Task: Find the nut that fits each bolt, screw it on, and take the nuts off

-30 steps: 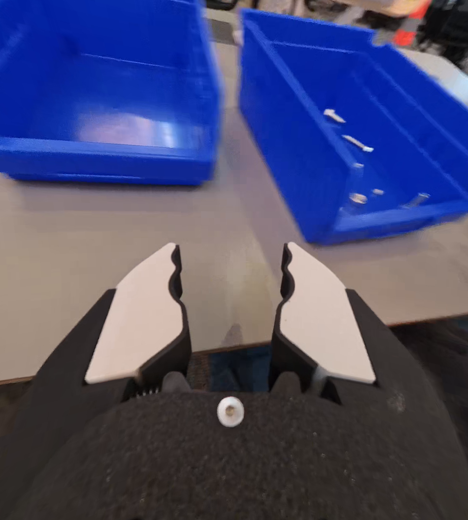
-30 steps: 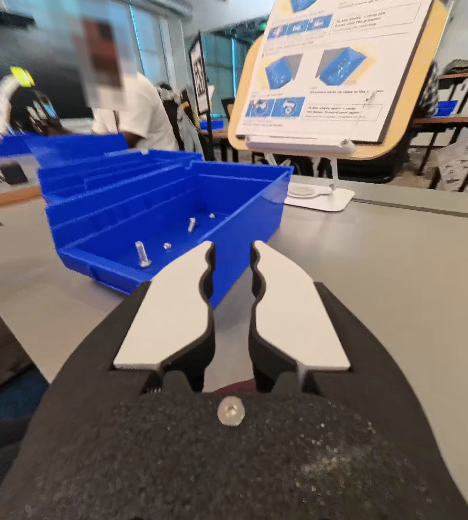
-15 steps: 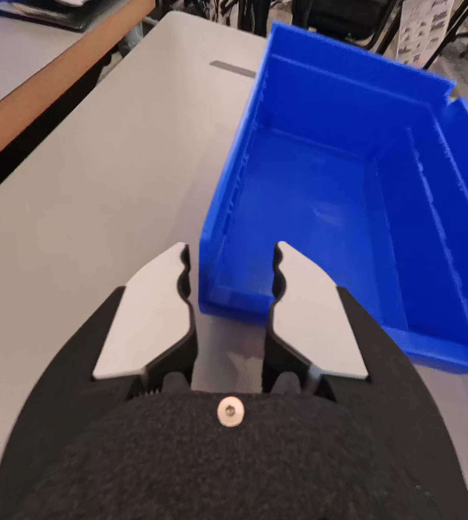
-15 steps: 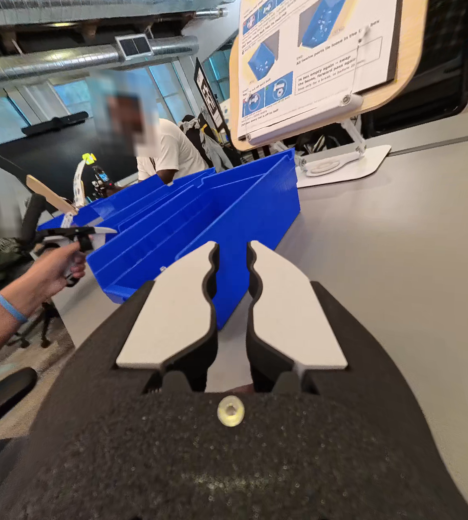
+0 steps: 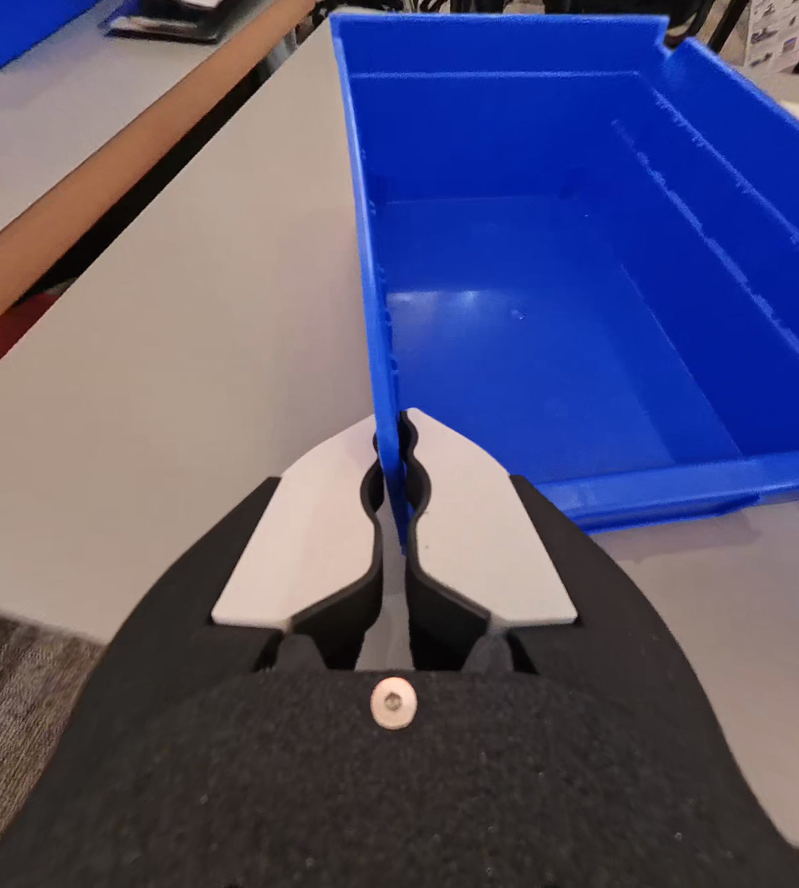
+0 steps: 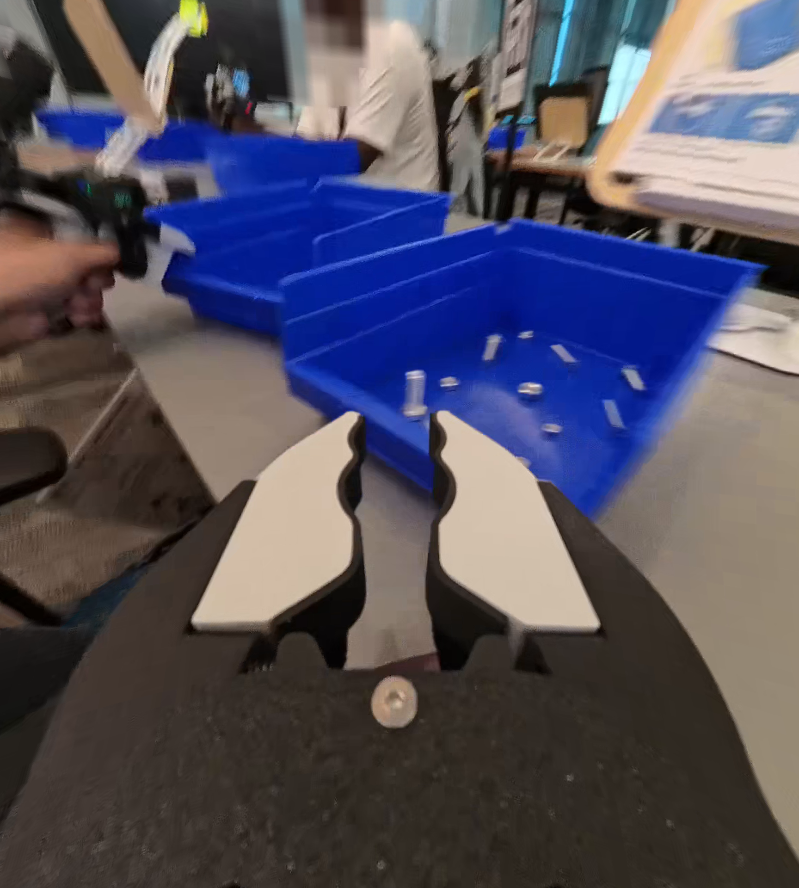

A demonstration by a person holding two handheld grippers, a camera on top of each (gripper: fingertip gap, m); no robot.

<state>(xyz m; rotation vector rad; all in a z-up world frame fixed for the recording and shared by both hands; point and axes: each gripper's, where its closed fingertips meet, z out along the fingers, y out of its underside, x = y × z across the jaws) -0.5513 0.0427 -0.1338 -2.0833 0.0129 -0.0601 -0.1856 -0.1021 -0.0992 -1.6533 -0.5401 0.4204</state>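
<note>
- My left gripper (image 5: pixel 392 435) is closed on the near left wall of the empty bin (image 5: pixel 556 346); one finger is outside the wall, the other inside, and the blue plastic is pinched between the pads.
- From that wrist camera the bin runs from the fingertips toward 1 o'clock, with nothing on its floor.
- It sits on the grey table (image 5: pixel 186 307), which spreads out to 9 and 10 o'clock.
- My right gripper (image 6: pixel 396 419) hangs just above the table with its jaws part-way apart and nothing between them.
- Its tips point at the near corner of the second bin (image 6: pixel 508 269), at 12 to 1 o'clock in that view.
- The bolts (image 6: pixel 413 393) and nuts (image 6: pixel 530 388) lie loose on this bin's floor.
- One bolt stands on its head just past my right fingertips; the others lie flat toward 1 and 2 o'clock. The picture is blurred, so I cannot count them surely.
- At 10 o'clock in the right view, my left hand (image 6: pixel 27 283) holds the other gripper against the end of the empty bin.
- A tilted board (image 6: pixel 734 125) with a printed sheet stands at 2 o'clock behind the second bin.
- A person (image 6: pixel 388 110) in a white shirt sits far off at 12 o'clock.
</note>
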